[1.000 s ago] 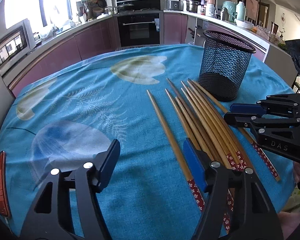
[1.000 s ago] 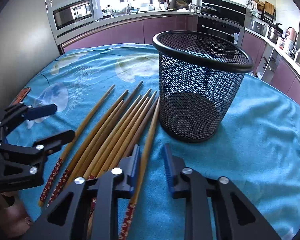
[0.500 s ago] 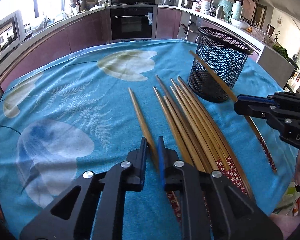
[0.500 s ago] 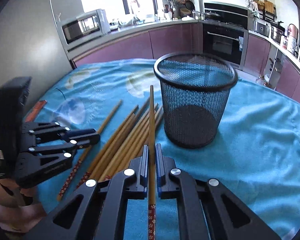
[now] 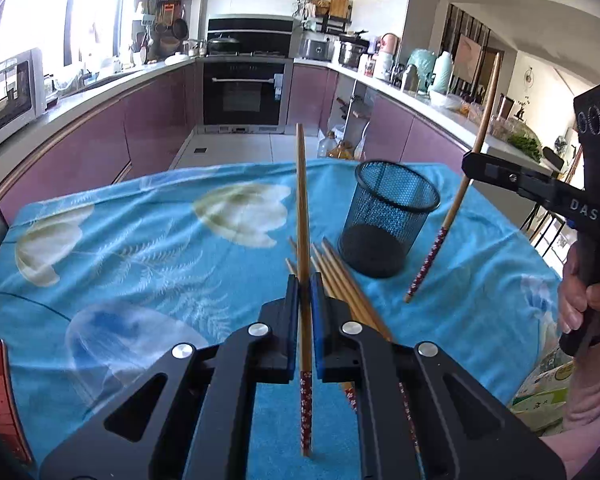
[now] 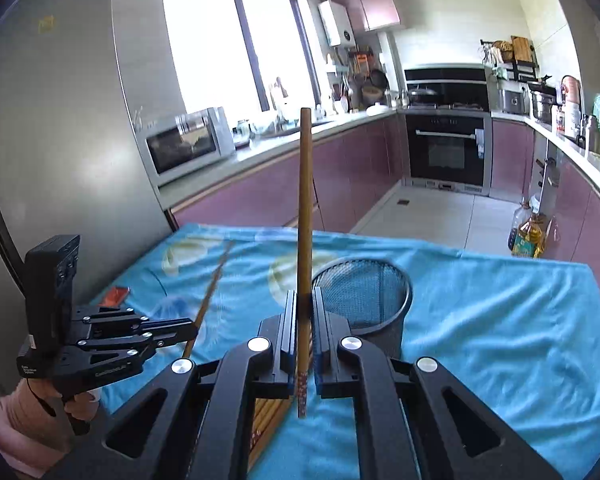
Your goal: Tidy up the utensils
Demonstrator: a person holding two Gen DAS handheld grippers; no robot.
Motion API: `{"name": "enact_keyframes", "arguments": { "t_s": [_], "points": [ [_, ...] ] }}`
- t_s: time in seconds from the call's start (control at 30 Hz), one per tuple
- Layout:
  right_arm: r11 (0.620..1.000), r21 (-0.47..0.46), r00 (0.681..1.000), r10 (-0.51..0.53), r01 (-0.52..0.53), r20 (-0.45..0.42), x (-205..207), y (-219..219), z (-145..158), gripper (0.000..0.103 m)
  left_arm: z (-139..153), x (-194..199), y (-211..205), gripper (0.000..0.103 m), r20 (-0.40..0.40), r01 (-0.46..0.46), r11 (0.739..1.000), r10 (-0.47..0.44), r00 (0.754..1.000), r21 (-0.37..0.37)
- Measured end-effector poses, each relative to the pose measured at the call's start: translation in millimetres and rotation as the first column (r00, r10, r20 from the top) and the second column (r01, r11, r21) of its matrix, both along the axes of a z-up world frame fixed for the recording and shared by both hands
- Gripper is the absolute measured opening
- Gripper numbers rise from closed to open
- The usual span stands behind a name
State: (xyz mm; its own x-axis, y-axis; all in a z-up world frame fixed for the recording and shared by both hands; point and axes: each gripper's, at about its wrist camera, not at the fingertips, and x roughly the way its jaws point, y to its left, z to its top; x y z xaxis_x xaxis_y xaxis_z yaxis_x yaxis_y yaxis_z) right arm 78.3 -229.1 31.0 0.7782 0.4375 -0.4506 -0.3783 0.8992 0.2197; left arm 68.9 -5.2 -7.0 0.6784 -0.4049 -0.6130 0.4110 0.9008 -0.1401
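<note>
Nearest in the left wrist view, the left gripper [image 5: 305, 296] has just been closing and now pinches one chopstick [image 5: 302, 216] low on its shaft, the flowered red handle hanging below the pads and the bare tip pointing up and away. The right gripper [image 6: 305, 312] is likewise pressed together on a second chopstick [image 6: 305, 208], gripped just above its patterned end. Holding each near the handle leaves the long plain end free, probably so it can be swung over and dropped into the holder. Beneath both tools the remaining chopsticks [image 5: 340, 280] lie bunched on the blue tablecloth [image 5: 140, 248]. Just beyond and to their right stands the black mesh cup [image 5: 388, 216], upright and apparently empty. Farther off, the kitchen counter [image 6: 284, 148] curves round to the oven [image 5: 244, 92].
</note>
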Motion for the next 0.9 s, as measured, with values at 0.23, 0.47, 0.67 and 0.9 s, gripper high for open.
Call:
{"name": "enact_keyframes", "arguments": {
  "t_s": [0.23,0.47,0.67,0.9],
  "points": [
    [1.000,0.031,0.996,-0.005,0.002,0.086,11,-17,37,0.006,68,-3,2,0.001,0.130,0.037,0.994,-0.024,0.991,-0.099],
    [0.999,0.046,0.994,-0.028,0.023,0.107,33,-27,52,0.006,123,11,-14,0.001,0.220,0.090,0.980,-0.049,0.974,-0.179],
    [0.998,0.054,0.997,-0.032,0.028,0.069,37,-33,33,0.006,120,12,-26,0.001,0.184,0.097,0.986,-0.070,0.980,-0.139],
    [0.996,0.080,0.997,-0.052,0.046,0.063,41,-41,30,0.006,58,31,-29,0.003,0.036,0.049,0.999,-0.049,0.998,-0.010]
  ]
}}
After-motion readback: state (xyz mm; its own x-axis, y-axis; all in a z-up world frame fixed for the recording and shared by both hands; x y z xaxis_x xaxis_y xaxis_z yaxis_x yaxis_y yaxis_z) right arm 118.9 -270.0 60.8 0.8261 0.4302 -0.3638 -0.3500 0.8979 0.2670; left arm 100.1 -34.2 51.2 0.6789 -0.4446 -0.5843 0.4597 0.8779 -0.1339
